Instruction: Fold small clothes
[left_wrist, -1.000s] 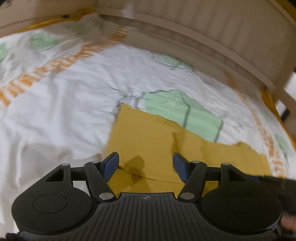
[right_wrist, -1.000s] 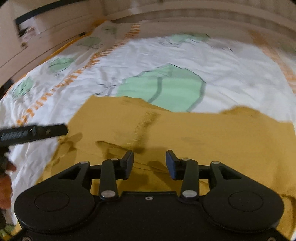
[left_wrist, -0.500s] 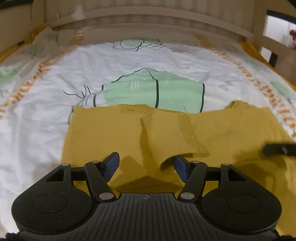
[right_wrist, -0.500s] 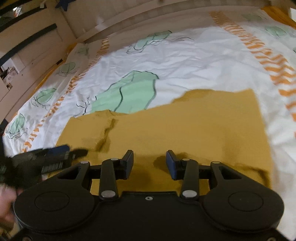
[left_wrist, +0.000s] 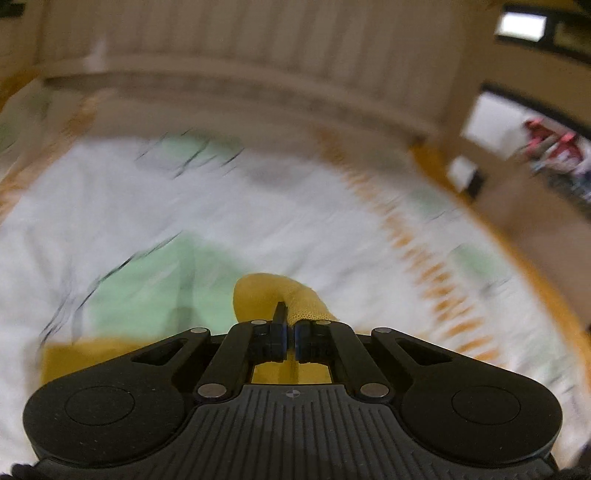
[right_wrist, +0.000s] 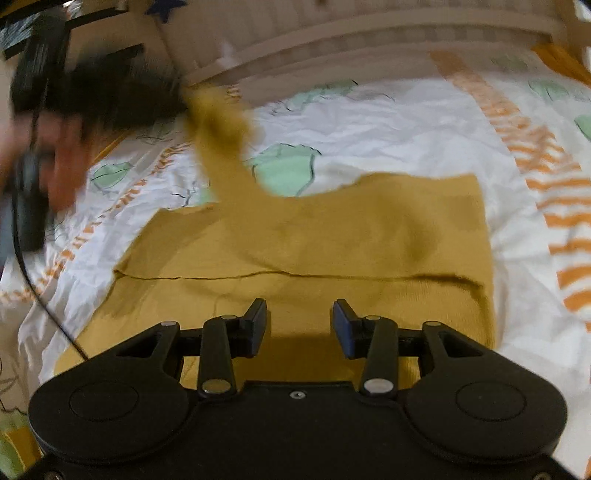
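Note:
A mustard-yellow knit garment (right_wrist: 332, 229) lies spread on the bed, its near part doubled along a fold line. In the left wrist view my left gripper (left_wrist: 290, 332) is shut on a bunched piece of this garment (left_wrist: 303, 299), which bulges out above the fingers. The right wrist view shows that gripper (right_wrist: 173, 99) blurred at upper left, holding a strip of the fabric lifted off the bed. My right gripper (right_wrist: 299, 321) stands open just above the garment's near edge, with nothing between its fingers.
The white duvet (right_wrist: 388, 122) has green patches and orange stripes. A slatted wooden bed rail (right_wrist: 369, 33) runs along the far side. A person's hand (right_wrist: 62, 162) and a black cable (right_wrist: 40, 295) are at the left. A doorway (left_wrist: 517, 122) opens at right.
My left gripper has shut on the garment's far edge and risen, pulling a strip of fabric up. The right gripper has drifted sideways over the garment, still open.

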